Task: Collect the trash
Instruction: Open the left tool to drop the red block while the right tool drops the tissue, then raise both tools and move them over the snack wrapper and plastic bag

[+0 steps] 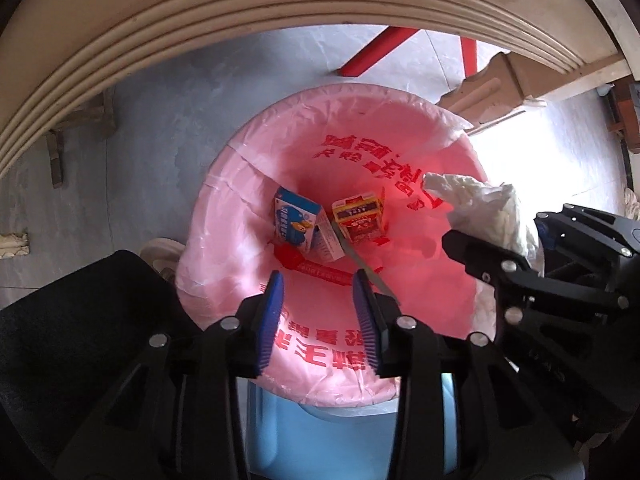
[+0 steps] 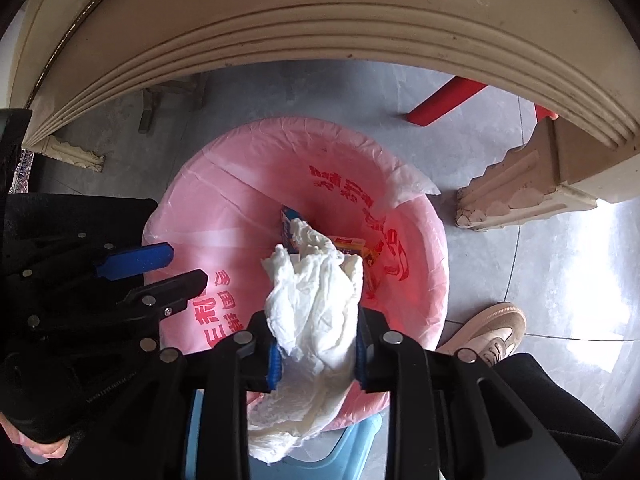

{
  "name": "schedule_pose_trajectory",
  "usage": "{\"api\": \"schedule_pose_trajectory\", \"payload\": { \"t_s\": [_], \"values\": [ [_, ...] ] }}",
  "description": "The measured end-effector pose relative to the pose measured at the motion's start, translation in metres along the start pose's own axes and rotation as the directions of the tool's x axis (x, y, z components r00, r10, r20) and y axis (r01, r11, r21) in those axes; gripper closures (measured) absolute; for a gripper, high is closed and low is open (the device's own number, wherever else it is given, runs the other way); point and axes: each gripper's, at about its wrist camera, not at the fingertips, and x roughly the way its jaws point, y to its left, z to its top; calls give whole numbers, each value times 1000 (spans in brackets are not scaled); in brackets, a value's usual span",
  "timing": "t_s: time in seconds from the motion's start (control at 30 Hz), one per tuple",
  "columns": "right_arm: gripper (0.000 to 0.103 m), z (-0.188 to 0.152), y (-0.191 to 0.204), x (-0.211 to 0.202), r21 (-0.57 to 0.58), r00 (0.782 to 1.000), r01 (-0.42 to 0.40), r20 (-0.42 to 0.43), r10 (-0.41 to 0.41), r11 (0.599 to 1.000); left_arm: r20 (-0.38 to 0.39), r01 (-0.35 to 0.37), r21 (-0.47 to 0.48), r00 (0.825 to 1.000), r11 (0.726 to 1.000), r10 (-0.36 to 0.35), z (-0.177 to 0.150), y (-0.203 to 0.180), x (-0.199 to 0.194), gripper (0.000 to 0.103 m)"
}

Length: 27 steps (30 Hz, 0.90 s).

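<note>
Below both grippers I had the bin [image 1: 280, 432], a light blue tub lined with a pink bag [image 1: 256, 184] printed in red characters, standing on grey floor tiles [image 2: 500, 216] under the curved edge of a cream table [image 2: 320, 28]. At the bottom of the bag lay two cartons: a blue and white box [image 1: 298, 224] and, just beside it, a yellow and red box [image 1: 358, 216], with a thin grey strip [image 1: 362, 266] running from between them toward the near wall of the bag. My left gripper [image 1: 319, 320] pointed straight down over the bin's mouth; its blue pads [image 1: 272, 320] stood apart with nothing between them, so I read it as open and empty. My right gripper [image 2: 316, 350] sat close beside it, also over the bag, with a crumpled wad of white tissue [image 2: 316, 304] between its pads. The tissue filled the gap and bulged out above and below the fingers, though I could not tell whether the pads pressed it or only flanked it. In the right wrist view the wad covered most of the blue box and part of the yellow one. A tan shoe [image 2: 486, 334] and a dark trouser leg [image 2: 560, 420] stood just right of the bin, and a red leg of some furniture [image 2: 444, 100] crossed the floor beyond it.
</note>
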Motion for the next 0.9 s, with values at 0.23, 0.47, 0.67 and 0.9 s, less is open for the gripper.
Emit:
{"api": "schedule_pose_trajectory", "payload": {
  "t_s": [0.23, 0.47, 0.67, 0.9],
  "values": [
    [40, 0, -12, -2, 53, 1000, 17, 8, -18, 998, 0, -50, 0, 999, 999, 50, 3, 4, -3, 51],
    [39, -1, -16, -2, 75, 1000, 14, -4, -14, 997, -17, -113, 46, 993, 993, 114, 2, -3, -2, 44],
    [33, 0, -22, -3, 107, 1000, -15, -5, 15, 994, -10, -104, 48, 994, 993, 105, 1, -3, -6, 36],
    [32, -4, -21, -21, 100, 1000, -9, 30, 6, 995, 79, -143, 90, 988, 986, 136, -5, -17, -31, 35]
  ]
}}
